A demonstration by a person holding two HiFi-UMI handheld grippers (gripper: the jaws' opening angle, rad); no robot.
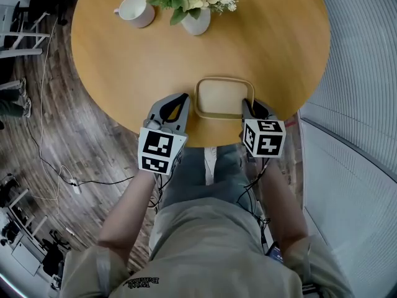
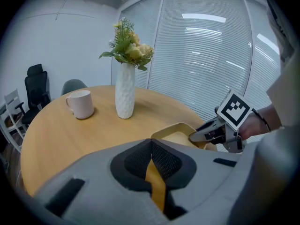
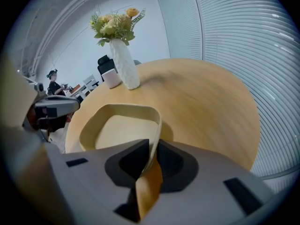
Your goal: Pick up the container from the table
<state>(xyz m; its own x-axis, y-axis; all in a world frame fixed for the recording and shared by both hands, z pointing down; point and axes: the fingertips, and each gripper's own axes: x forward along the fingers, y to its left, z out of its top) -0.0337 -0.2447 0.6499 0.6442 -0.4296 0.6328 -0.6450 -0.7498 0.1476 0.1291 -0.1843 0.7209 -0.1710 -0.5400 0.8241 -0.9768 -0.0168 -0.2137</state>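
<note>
A shallow beige container (image 1: 221, 97) lies on the round wooden table (image 1: 124, 61) close to its near edge. My right gripper (image 1: 249, 106) is at the container's right side, shut on the container rim (image 3: 157, 125), which runs between its jaws in the right gripper view. My left gripper (image 1: 183, 98) sits just left of the container with its jaws shut and nothing between them. From the left gripper view the container (image 2: 177, 133) lies ahead to the right, with the right gripper (image 2: 199, 135) at its far side.
A white mug (image 1: 135, 10) and a white vase of flowers (image 1: 196, 18) stand at the table's far side. The near table edge passes right under both grippers. Window blinds (image 1: 360, 61) run along the right; cables lie on the floor at the left.
</note>
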